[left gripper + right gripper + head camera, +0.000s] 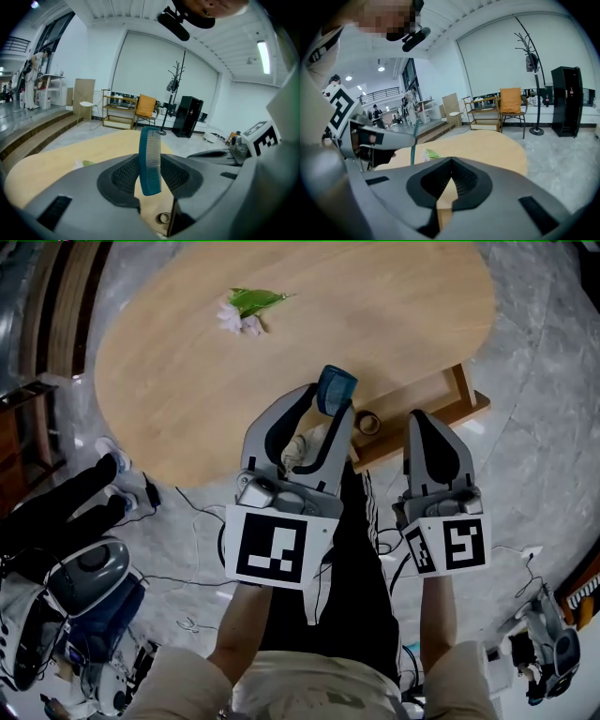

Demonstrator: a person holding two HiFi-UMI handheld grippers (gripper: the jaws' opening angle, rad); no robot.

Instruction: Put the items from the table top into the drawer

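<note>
Teal comb (336,390) is pinched near one end between the jaws of the left gripper (328,407), which are partly closed and pressed on it, above the near edge of the surface. Beside it the right gripper (427,420) has its jaws together at the tips, with nothing in them. Just beyond and below both, an open wooden drawer (466,395) juts from the pale wooden oval surface (394,306); a small ring (368,423) lies in it. Farther across the surface a pink flower (246,307) with a green leaf lies alone. Grey marble floor (544,446) runs all round, with loose cables (192,521) at the person's left. At the far side of the room are low steps (33,136), a shelf (117,112), an orange chair (146,107), a coat stand (177,79) and a black cabinet (188,123) before a white blind (140,70).
</note>
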